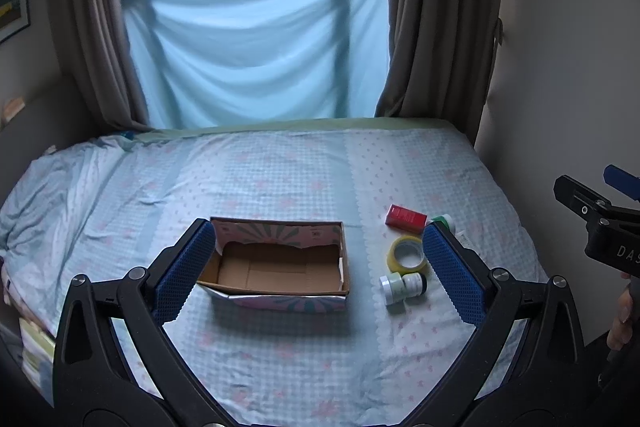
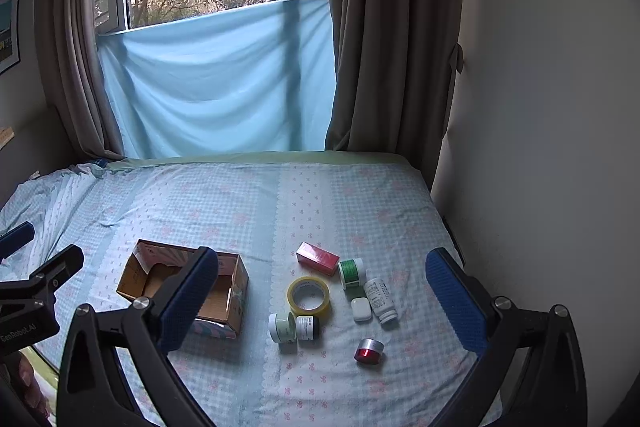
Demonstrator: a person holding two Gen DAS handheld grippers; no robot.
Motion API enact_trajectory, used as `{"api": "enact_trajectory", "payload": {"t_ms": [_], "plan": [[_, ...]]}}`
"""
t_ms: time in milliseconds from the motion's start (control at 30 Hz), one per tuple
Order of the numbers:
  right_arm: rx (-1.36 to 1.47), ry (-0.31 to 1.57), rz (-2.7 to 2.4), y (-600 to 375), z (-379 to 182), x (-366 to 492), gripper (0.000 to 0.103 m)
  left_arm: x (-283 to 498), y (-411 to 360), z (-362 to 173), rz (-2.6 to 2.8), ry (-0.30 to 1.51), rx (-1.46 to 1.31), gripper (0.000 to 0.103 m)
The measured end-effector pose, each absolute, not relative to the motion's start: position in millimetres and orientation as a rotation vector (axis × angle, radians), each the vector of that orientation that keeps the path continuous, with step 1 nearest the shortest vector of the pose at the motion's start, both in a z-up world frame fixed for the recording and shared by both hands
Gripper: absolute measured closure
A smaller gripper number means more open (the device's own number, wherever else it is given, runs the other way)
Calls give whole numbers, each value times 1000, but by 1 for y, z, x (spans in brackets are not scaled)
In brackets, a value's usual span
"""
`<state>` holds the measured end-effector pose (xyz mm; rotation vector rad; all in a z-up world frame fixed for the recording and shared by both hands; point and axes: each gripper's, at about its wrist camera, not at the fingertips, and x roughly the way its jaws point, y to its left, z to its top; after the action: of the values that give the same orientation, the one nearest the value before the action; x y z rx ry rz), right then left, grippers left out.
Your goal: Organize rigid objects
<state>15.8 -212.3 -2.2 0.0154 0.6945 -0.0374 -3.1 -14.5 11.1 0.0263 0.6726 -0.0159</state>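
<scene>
Cardboard box [image 2: 224, 301] is seen lying open-topped and empty on the checked bedsheet [image 2: 224, 211], left of the loose items; nothing has been packed yet, so the task is judged at its very start. All items are still spread on the sheet to the right of the box, listed large to small: yellow tape roll [image 2: 309, 297] nearest the box; red carton [image 2: 318, 257] lying flat behind it; white pill bottle [image 2: 381, 300] on its side; green-labelled bottle [image 2: 352, 271] just beside the carton; white-lidded jar [image 2: 282, 327] and dark jar [image 2: 307, 327] touching each other in front of the tape; red-and-silver cap-like jar [image 2: 369, 351] apart at the front; small white case [image 2: 361, 309] touching the pill bottle. Left gripper [image 1: 318, 269] is held spread wide above the box and tape, nothing gripped. Right gripper [image 2: 320, 301] is likewise spread wide over the item cluster, nothing gripped. Eight items are left to be moved, assuming the box is the intended container.
</scene>
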Motion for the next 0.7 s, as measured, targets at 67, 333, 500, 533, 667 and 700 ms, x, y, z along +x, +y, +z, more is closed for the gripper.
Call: {"api": "enact_trajectory", "payload": {"t_ms": [67,333,500,533,667,700], "plan": [[17,695,-37,-213,-2,17,0,-4,-15,11,-16,671,28,0],[14,689,-39,-214,-3,15,0,-4,-17,9,-28,682,22,0],[10,687,-41,-216,-3,16,0,-4,-16,9,-31,685,24,0],[11,687,-41,-216,-3,16,0,-3,-16,9,-31,686,24,0],[11,687,-40,-215,-3,15,0,-3,-16,8,-29,688,26,0],[10,689,-39,-215,-4,16,0,-3,-16,8,-29,687,26,0]]}}
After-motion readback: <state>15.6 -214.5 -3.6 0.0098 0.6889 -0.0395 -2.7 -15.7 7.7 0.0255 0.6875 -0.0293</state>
